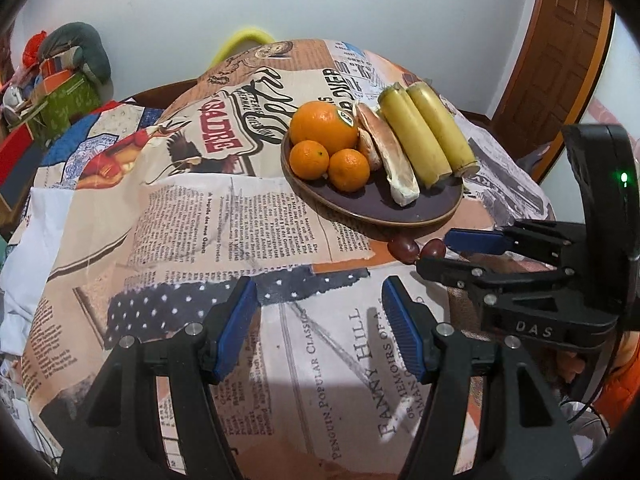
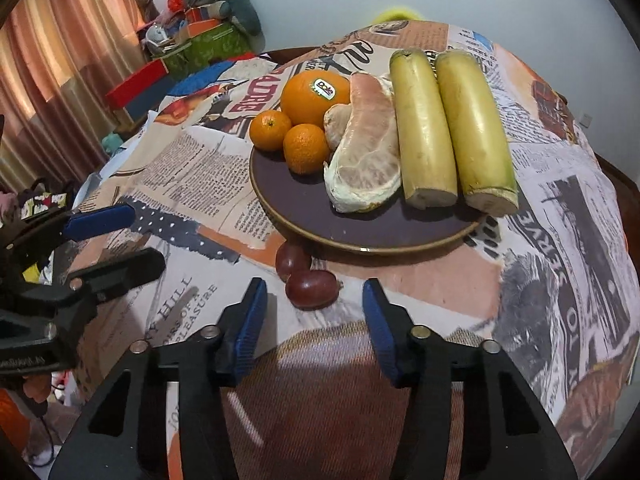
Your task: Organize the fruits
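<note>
A dark plate (image 2: pixel 304 216) (image 1: pixel 360 204) holds a large orange (image 2: pixel 314 94), two small mandarins (image 2: pixel 305 148), peeled pomelo segments (image 2: pixel 366 156) and two yellow-green stalks (image 2: pixel 424 128). Two dark red fruits (image 2: pixel 310 288) (image 1: pixel 404 247) lie on the cloth just in front of the plate. My right gripper (image 2: pixel 314 312) is open and empty, its jaws on either side of the nearer red fruit; in the left wrist view (image 1: pixel 448 254) it sits right beside the red fruits. My left gripper (image 1: pixel 320 300) is open and empty over the cloth, left of the plate.
The table wears a newspaper-print cloth (image 1: pixel 200 208). Boxes and cushions (image 1: pixel 60 80) are piled at the far left, with curtains (image 2: pixel 60 60) beside them. A wooden door (image 1: pixel 560 60) stands at the far right.
</note>
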A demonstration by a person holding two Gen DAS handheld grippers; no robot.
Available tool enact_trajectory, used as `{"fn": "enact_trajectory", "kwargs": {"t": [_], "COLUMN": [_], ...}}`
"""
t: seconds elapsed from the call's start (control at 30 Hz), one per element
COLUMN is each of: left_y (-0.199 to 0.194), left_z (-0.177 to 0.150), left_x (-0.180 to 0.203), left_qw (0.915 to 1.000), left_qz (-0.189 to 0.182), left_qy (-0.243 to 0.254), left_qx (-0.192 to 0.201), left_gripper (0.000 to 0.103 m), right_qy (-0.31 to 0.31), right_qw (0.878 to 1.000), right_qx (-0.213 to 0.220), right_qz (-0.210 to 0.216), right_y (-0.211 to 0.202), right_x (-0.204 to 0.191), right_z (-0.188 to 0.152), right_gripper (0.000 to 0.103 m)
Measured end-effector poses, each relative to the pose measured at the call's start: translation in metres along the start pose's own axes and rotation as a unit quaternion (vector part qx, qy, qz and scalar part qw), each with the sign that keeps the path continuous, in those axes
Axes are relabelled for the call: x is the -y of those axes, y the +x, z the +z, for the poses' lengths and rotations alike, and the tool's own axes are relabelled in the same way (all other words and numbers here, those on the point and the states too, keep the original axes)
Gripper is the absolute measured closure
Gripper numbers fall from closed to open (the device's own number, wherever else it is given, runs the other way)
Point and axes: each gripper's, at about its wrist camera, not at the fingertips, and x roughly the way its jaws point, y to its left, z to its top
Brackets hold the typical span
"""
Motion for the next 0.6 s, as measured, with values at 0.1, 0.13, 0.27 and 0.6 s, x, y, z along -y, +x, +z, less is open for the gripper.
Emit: {"fn": "enact_trajectory", "kwargs": {"t": [0.1, 0.13, 0.27, 0.6], "left_y": [0.005, 0.007, 0.015, 0.045], "left_z": [0.002, 0.004, 0.008, 0.017], "left_x": [0.004, 0.006, 0.016, 0.054], "left_qw": [1.0000, 0.9999, 0.9997, 0.9987], "left_qz": [-0.005, -0.008, -0.018, -0.018], "left_qy": [0.003, 0.004, 0.009, 0.030], "left_qx": [-0.004, -0.006, -0.013, -0.037], "left_gripper": [0.038, 0.038, 0.038, 0.048], "right_qy": [0.000, 0.001, 0.002, 0.035], "right_qw": [1.000, 1.000, 1.000, 0.999], "right_qx": [-0.003, -0.004, 0.005, 0.041], "right_qz": [0.015, 0.022, 0.031, 0.008], "right_y": [0.001, 0.000, -0.008, -0.040], "right_x": [0.001, 0.003, 0.006, 0.039], "right_z": [0.000, -0.001, -0.007, -0.015], "right_gripper": [0.076, 0.077, 0.077, 0.077]}}
